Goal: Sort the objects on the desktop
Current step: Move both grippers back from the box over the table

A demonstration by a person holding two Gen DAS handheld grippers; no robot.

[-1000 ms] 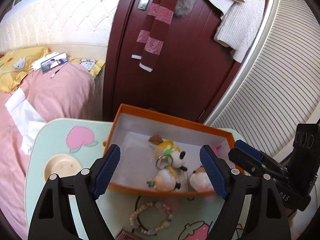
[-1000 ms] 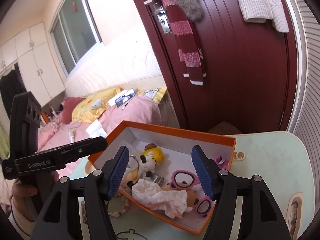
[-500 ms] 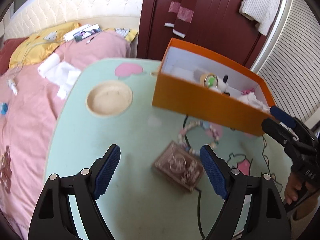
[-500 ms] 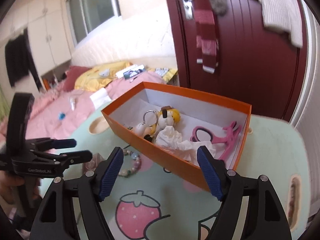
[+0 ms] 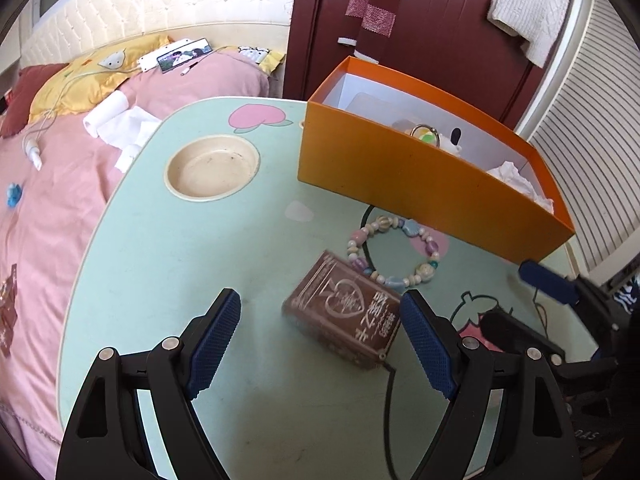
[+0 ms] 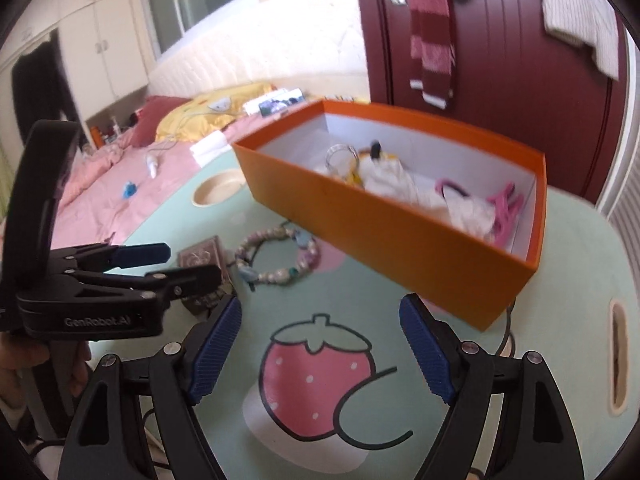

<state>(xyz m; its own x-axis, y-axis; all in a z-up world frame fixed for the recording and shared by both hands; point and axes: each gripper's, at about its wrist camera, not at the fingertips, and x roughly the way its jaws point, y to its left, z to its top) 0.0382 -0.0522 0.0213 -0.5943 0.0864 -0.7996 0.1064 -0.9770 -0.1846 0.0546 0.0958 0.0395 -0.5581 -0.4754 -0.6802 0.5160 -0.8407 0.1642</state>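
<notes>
While the orange box [image 5: 420,184] is left behind: both grippers have been drawn back.
Left gripper [image 5: 320,344]: spread wide, empty, over brown case [image 5: 344,316].
Right gripper [image 6: 320,344]: wide, empty.
Bracelet [image 5: 394,250]: beside box, unsorted.

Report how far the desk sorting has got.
Done: the keychain toys, crumpled tissue and pink glasses lie in the orange cardboard box. In hand: nothing; the left tongs and right tongs are open. Left: the brown card box and pastel bead bracelet on the table.
</notes>
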